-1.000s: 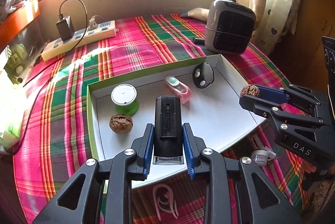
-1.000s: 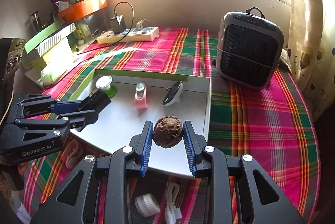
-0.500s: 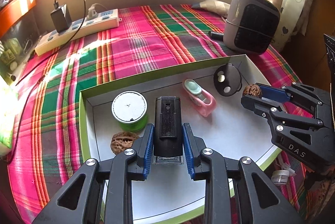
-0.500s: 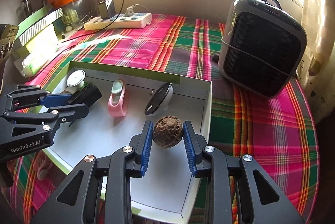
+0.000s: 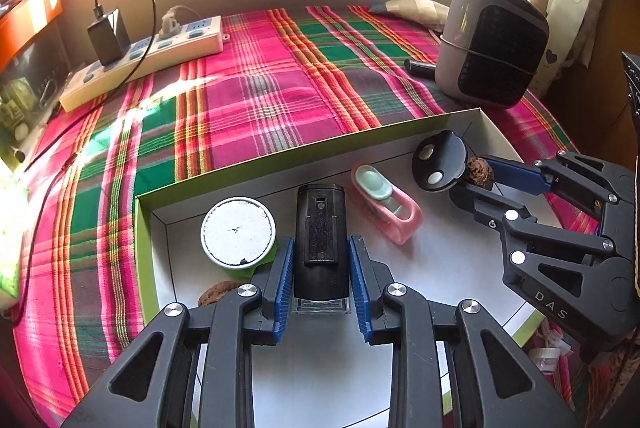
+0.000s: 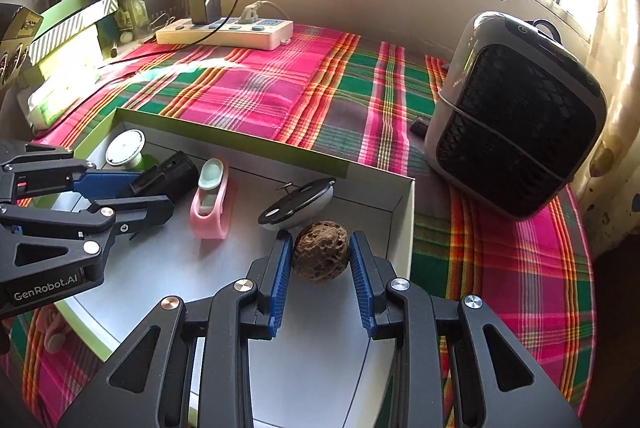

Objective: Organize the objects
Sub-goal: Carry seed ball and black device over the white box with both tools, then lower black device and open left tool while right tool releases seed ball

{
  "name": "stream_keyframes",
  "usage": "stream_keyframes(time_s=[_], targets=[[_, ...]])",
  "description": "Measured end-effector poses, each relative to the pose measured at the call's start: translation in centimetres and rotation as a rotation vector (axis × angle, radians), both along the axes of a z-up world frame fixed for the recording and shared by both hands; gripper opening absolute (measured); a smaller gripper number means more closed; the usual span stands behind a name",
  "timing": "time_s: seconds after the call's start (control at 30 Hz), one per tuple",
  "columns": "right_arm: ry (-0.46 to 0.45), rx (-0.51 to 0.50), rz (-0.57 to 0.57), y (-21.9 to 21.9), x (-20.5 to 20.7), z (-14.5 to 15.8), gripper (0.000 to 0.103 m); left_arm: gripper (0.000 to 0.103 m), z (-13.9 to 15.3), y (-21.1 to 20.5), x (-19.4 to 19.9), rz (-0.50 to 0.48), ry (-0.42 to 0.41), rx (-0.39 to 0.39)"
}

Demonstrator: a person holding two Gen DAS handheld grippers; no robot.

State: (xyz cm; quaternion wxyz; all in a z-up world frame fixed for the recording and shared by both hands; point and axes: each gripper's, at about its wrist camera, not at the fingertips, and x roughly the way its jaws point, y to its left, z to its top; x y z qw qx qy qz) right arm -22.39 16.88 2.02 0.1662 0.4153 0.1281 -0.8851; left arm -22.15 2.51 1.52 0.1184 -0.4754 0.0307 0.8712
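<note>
Placement step in hand: left gripper [image 5: 320, 284] clamps a black rectangular plastic device [image 5: 321, 240], right gripper [image 6: 320, 268] a brown wrinkled walnut [image 6: 320, 251], both over the shallow white green-rimmed cardboard box [image 6: 404, 228]. Next: lower, release.

A: What differs from a second ago?

B: In the left wrist view the white box [image 5: 486, 118] fills far more of the frame; its near edge has slid out at the bottom, and the pink clip on the cloth below it has gone from sight.

A: And the things inside?

B: The green spool [image 5: 238, 232] now sits just left of the black device [image 5: 320, 240], and the walnut [image 5: 218, 294] at lower left is half hidden behind the left gripper [image 5: 320, 284].

A: The other view?

B: The right gripper [image 6: 320, 268] with its brown nut [image 6: 320, 250] has moved from the box's near edge to just below the black disc [image 6: 298, 206]. The heater [image 6: 516, 116] looms larger at right.
</note>
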Motion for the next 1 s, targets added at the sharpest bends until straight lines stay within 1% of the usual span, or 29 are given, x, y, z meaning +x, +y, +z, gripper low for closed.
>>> stream_keyframes(time_s=[0.23, 0.8, 1.0], targets=[[0.017, 0.028, 0.001, -0.34, 0.01, -0.07, 0.031, 0.025, -0.23, 0.26, -0.3, 0.008, 0.005, -0.007], [0.024, 0.038, 0.0, -0.26, -0.14, -0.1, 0.031, 0.026, -0.28, 0.23, -0.3, 0.017, 0.007, -0.01], [0.02, 0.038, -0.001, -0.3, -0.09, -0.11, 0.032, 0.035, -0.33, -0.21, -0.28, 0.033, 0.006, -0.006]])
